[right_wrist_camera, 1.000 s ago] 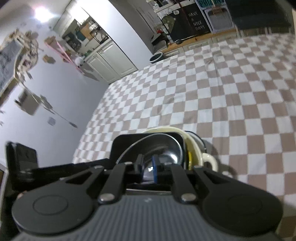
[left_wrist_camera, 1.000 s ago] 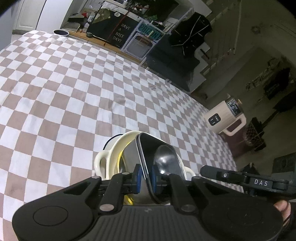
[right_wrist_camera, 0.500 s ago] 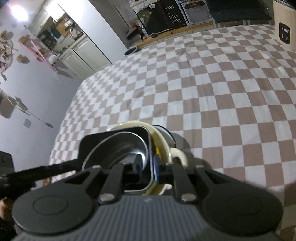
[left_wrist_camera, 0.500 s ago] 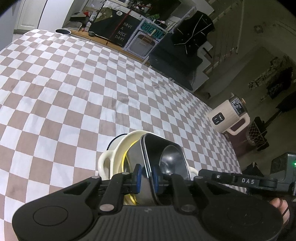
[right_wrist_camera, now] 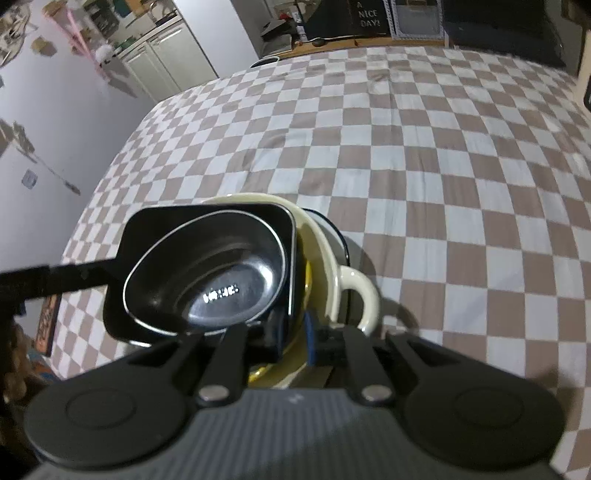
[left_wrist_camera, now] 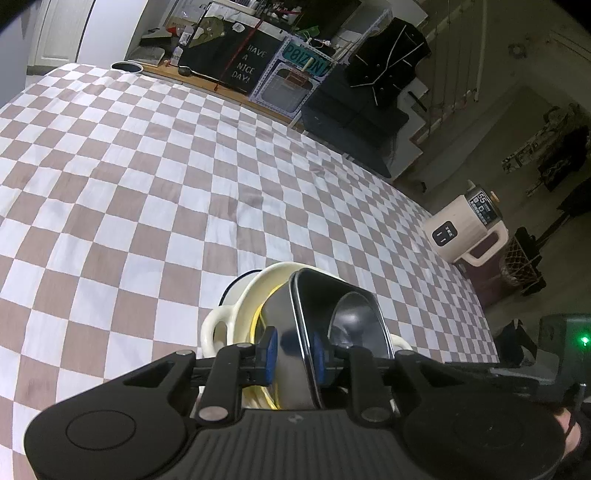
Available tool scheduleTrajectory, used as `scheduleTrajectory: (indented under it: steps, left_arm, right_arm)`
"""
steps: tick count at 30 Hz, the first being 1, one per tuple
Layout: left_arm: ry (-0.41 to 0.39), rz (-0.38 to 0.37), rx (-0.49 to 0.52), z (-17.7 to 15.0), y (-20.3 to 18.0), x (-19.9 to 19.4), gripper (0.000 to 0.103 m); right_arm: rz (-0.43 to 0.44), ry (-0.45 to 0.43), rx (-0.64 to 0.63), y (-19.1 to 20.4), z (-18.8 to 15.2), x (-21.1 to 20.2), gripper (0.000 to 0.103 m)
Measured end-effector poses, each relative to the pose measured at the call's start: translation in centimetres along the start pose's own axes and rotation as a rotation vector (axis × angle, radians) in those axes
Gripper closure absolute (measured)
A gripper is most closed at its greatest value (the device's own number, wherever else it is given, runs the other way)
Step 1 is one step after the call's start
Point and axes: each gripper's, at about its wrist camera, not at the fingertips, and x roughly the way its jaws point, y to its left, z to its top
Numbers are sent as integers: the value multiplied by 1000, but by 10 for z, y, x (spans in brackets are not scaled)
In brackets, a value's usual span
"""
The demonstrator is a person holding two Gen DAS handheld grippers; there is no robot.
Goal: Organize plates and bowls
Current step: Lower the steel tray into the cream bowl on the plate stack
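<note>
Black, the square dish (right_wrist_camera: 207,273) now sits lower inside the cream bowl (left_wrist_camera: 255,295); left gripper (left_wrist_camera: 293,350) jaws are opening off its rim, right gripper (right_wrist_camera: 291,328) closing on the opposite rim; nesting seems nearly done.

Place: lived-in home
Evidence: checkered tablecloth (left_wrist_camera: 155,177) lying near; kitchen cabinets (right_wrist_camera: 162,66), staircase (left_wrist_camera: 454,74) showing far

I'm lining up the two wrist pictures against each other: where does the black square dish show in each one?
Left wrist: the black square dish sits low centre, its rim between the left gripper pads, nested in the cream handled bowl.
Right wrist: the dish lies lower left of centre, seen from above.
Shared landmark: the "NICE DAY!" sign beyond the checked cloth.
</note>
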Motion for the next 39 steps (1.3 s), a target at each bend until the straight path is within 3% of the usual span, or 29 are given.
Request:
scheduleTrajectory:
  steps: [12,22,32,39]
  left_arm:
    - [-4,7,5,1,1,2,79]
    - [29,61,-12,2,9,14,79]
    - [12,-6,-40,4,8,7,83]
    - [11,-6,-50,4,8,5,84]
  right_arm:
    - [25,-2,-19,2,-18,-13,88]
    - [85,-6,23,-10,-12,-25,90]
    - [148,-18,46,-11,-13,-34,94]
    - [202,-28,81,-18,-12,-45,93]
